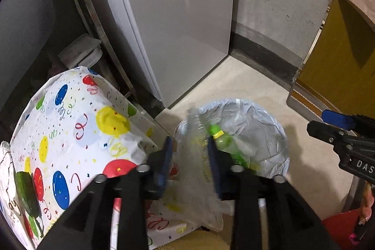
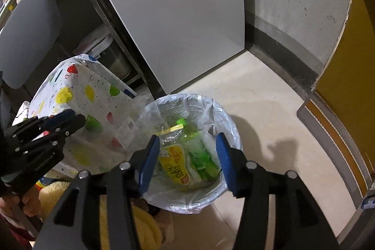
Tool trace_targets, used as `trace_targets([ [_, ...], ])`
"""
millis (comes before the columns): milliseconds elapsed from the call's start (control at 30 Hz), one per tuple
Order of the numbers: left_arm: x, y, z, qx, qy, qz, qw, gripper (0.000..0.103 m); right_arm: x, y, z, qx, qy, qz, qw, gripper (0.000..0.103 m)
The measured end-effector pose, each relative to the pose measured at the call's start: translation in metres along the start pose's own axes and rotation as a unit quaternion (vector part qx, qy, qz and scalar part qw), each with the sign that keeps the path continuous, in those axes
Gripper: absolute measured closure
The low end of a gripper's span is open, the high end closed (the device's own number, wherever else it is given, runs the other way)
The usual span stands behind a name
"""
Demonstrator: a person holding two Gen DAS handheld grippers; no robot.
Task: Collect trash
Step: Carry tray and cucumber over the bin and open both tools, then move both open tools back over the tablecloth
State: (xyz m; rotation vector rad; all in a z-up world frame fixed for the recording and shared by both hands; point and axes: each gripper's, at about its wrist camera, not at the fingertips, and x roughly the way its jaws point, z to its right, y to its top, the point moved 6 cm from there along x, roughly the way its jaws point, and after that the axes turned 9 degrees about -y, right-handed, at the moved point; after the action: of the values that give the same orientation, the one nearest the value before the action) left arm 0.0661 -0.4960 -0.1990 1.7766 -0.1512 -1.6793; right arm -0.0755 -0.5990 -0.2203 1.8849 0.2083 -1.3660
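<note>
Now, from the left wrist — the left tool (image 1: 190,157) stands part open over the rim of the bin (image 1: 279,170), a round one lined with a pale plastic bag. A crumpled clear plastic wrapper (image 1: 199,179) hangs blurred between its blue pads; whether the pads still press on it I cannot tell. Down in the liner lies a green bottle (image 1: 223,141) with a yellow-green cap. To the left spreads a balloon-print cover (image 1: 70,132) on the worktop, and the white fridge (image 1: 178,15) stands behind. At the right edge the right tool (image 1: 337,128) pokes in, seen from the side.

Over to the right wrist — the right tool (image 2: 187,156) hovers straight above the bin (image 2: 182,203), jaws well apart and nothing between the pads. This view looks deeper in: a yellow packet (image 2: 174,163) with print on it, green wrappers (image 2: 201,161), clear film (image 2: 168,132) — the trash sits in a heap at the bottom. The left tool (image 2: 63,121) shows at the left over the balloon-print cover (image 2: 77,90); its pads are hidden here. A yellow fluffy cloth (image 2: 140,226) lies under the near edge.
</note>
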Motion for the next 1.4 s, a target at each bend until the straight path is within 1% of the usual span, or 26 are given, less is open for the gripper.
trace_targets([
  [133,-0.015,0.003,-0.002,-0.005,-0.008,0.014,0.9999,0.063,-0.019,-0.004,0.001,0.001,-0.001,0.013,1.000,0.053],
  [333,-0.057,-0.005,-0.016,-0.022,-0.004,0.040,0.9990,0.062,-0.049,-0.012,-0.006,-0.005,0.001,0.034,0.999,0.053],
  [400,-0.075,-0.016,-0.026,-0.031,0.007,0.045,0.9985,0.062,-0.061,-0.015,-0.017,-0.010,0.009,0.041,0.999,0.053],
  [500,-0.102,-0.038,-0.047,-0.059,0.023,0.051,0.9967,0.061,-0.075,-0.017,-0.040,-0.029,0.024,0.049,0.998,0.053],
  [633,-0.142,-0.077,-0.087,-0.107,0.062,0.053,0.9909,0.060,-0.096,-0.020,-0.087,-0.070,0.052,0.063,0.994,0.053],
  [700,-0.164,-0.106,-0.114,-0.135,0.099,0.049,0.9847,0.058,-0.103,-0.020,-0.113,-0.093,0.067,0.067,0.991,0.053],
  [733,-0.172,-0.118,-0.124,-0.146,0.108,0.047,0.9823,0.057,-0.108,-0.022,-0.131,-0.108,0.079,0.069,0.989,0.053],
  [833,-0.198,-0.162,-0.161,-0.195,0.150,0.033,0.9686,0.057,-0.116,-0.030,-0.182,-0.152,0.106,0.068,0.980,0.053],
  [867,-0.208,-0.178,-0.175,-0.214,0.165,0.032,0.9623,0.057,-0.117,-0.033,-0.196,-0.166,0.111,0.068,0.978,0.053],
  [900,-0.216,-0.190,-0.186,-0.229,0.173,0.032,0.9574,0.057,-0.118,-0.037,-0.216,-0.184,0.117,0.067,0.974,0.053],
  [933,-0.226,-0.207,-0.200,-0.250,0.182,0.034,0.9504,0.057,-0.118,-0.041,-0.230,-0.195,0.122,0.065,0.971,0.053],
  [1000,-0.242,-0.230,-0.219,-0.280,0.196,0.038,0.9390,0.057,-0.118,-0.046,-0.258,-0.220,0.128,0.061,0.965,0.053],
  [1033,-0.248,-0.239,-0.227,-0.290,0.200,0.040,0.9351,0.057,-0.118,-0.050,-0.275,-0.234,0.132,0.060,0.961,0.053],
  [1067,-0.257,-0.252,-0.237,-0.305,0.207,0.042,0.9286,0.057,-0.119,-0.052,-0.287,-0.244,0.136,0.059,0.958,0.053],
  [1133,-0.269,-0.270,-0.252,-0.326,0.215,0.046,0.9194,0.057,-0.121,-0.058,-0.315,-0.265,0.143,0.058,0.952,0.053],
  [1267,-0.283,-0.296,-0.270,-0.353,0.222,0.051,0.9075,0.057,-0.119,-0.071,-0.361,-0.298,0.157,0.051,0.940,0.052],
  [1300,-0.285,-0.300,-0.274,-0.358,0.220,0.051,0.9059,0.057,-0.115,-0.073,-0.373,-0.308,0.161,0.046,0.936,0.050],
  [1333,-0.285,-0.303,-0.278,-0.362,0.219,0.050,0.9048,0.057,-0.112,-0.075,-0.383,-0.316,0.164,0.044,0.934,0.044],
  [1400,-0.283,-0.305,-0.286,-0.365,0.220,0.049,0.9035,0.056,-0.103,-0.080,-0.403,-0.330,0.169,0.037,0.928,0.042],
])
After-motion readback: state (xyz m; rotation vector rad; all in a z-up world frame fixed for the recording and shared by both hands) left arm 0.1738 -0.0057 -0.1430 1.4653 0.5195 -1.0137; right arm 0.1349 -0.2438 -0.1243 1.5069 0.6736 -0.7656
